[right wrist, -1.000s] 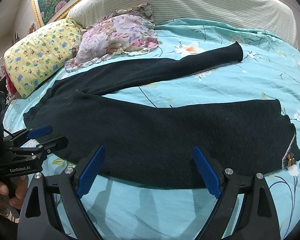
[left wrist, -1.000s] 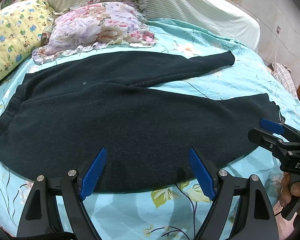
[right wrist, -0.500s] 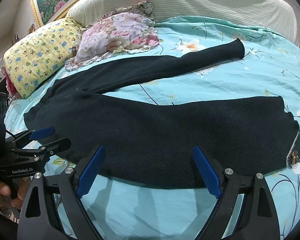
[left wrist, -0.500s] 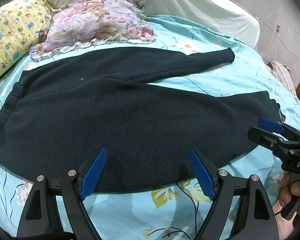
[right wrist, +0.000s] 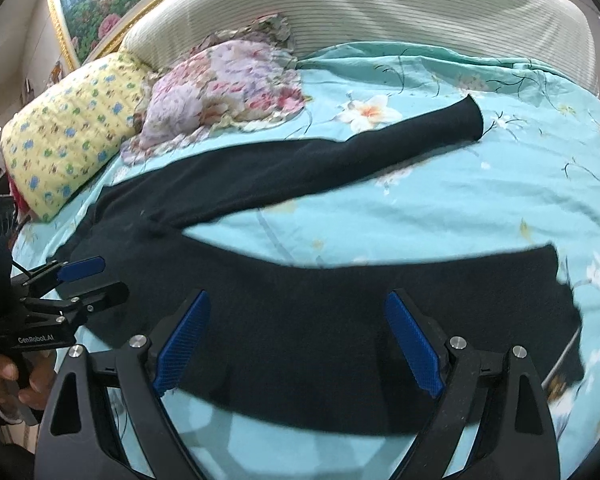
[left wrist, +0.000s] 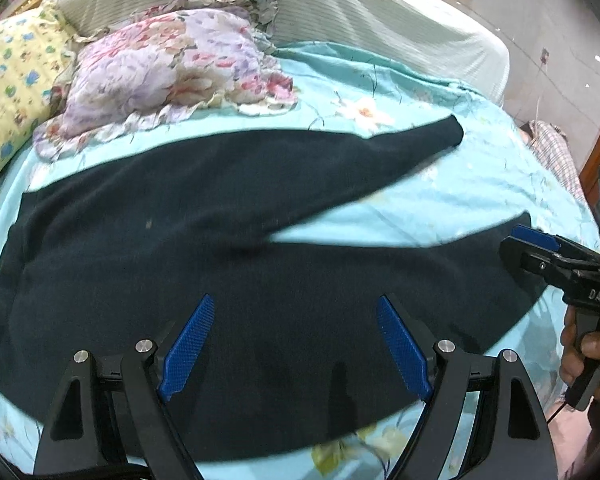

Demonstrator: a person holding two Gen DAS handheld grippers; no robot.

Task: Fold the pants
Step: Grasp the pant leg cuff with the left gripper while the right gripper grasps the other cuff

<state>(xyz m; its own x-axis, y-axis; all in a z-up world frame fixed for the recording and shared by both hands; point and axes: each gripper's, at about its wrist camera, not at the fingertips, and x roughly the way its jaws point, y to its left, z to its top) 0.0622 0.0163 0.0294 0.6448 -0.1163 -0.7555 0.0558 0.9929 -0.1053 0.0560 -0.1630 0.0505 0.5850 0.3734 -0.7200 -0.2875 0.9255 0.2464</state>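
Note:
Dark navy pants (left wrist: 204,216) lie flat on the turquoise floral bed sheet (left wrist: 460,184), legs spread in a V, waist to the left. They also show in the right wrist view (right wrist: 300,312). My left gripper (left wrist: 296,340) is open and empty, hovering over the near leg by the crotch. My right gripper (right wrist: 300,340) is open and empty over the near leg, closer to its cuff (right wrist: 568,304). The right gripper shows at the right edge of the left wrist view (left wrist: 540,248); the left gripper shows at the left of the right wrist view (right wrist: 88,276).
A floral pillow (left wrist: 172,76) and a yellow pillow (right wrist: 68,140) lie behind the pants by the striped headboard (right wrist: 380,12). The bed's near edge runs under both grippers. A checked cloth (left wrist: 556,152) lies beyond the bed's right side.
Both grippers have moved forward and lower over the near pant leg. Both stay open. The pants have not moved.

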